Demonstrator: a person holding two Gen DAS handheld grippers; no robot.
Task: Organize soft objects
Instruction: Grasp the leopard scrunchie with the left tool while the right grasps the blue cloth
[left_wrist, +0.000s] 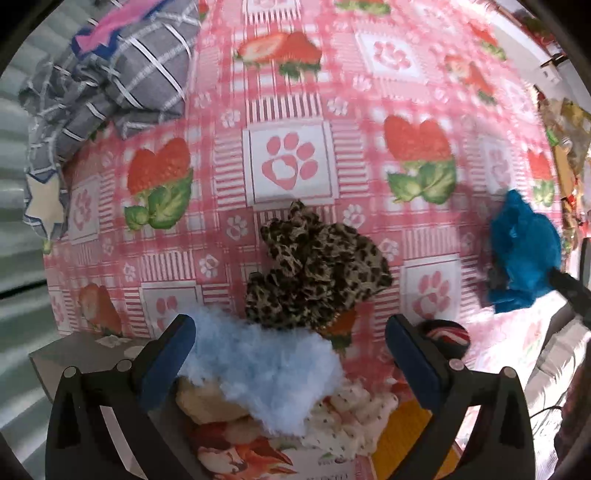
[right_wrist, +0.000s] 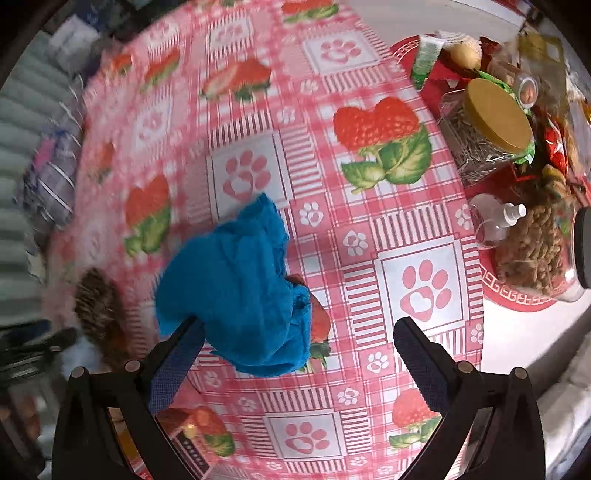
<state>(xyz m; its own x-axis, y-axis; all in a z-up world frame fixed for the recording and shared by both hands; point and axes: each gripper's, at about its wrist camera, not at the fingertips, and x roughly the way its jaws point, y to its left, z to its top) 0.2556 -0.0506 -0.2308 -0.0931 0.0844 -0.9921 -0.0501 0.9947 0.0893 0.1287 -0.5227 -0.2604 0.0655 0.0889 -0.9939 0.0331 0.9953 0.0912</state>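
Observation:
A leopard-print cloth (left_wrist: 317, 273) lies crumpled on the pink strawberry tablecloth (left_wrist: 288, 110) just ahead of my left gripper (left_wrist: 290, 347), which is open. A fluffy light blue cloth (left_wrist: 262, 373) lies between its fingers on a pile of soft items, with a cream piece (left_wrist: 207, 402) and a white dotted cloth (left_wrist: 351, 417). A bright blue cloth (right_wrist: 240, 295) lies on the tablecloth (right_wrist: 369, 221) ahead of my open right gripper (right_wrist: 299, 347), against its left finger (right_wrist: 177, 365). The blue cloth also shows at the right of the left wrist view (left_wrist: 521, 254).
A grey checked fabric bundle (left_wrist: 110, 81) lies at the far left of the table. A red tray (right_wrist: 517, 295) at the right holds a gold-lidded jar (right_wrist: 491, 129), a spray bottle (right_wrist: 495, 221), snacks and packets. A red-striped ball (left_wrist: 448, 334) sits by the left gripper's right finger.

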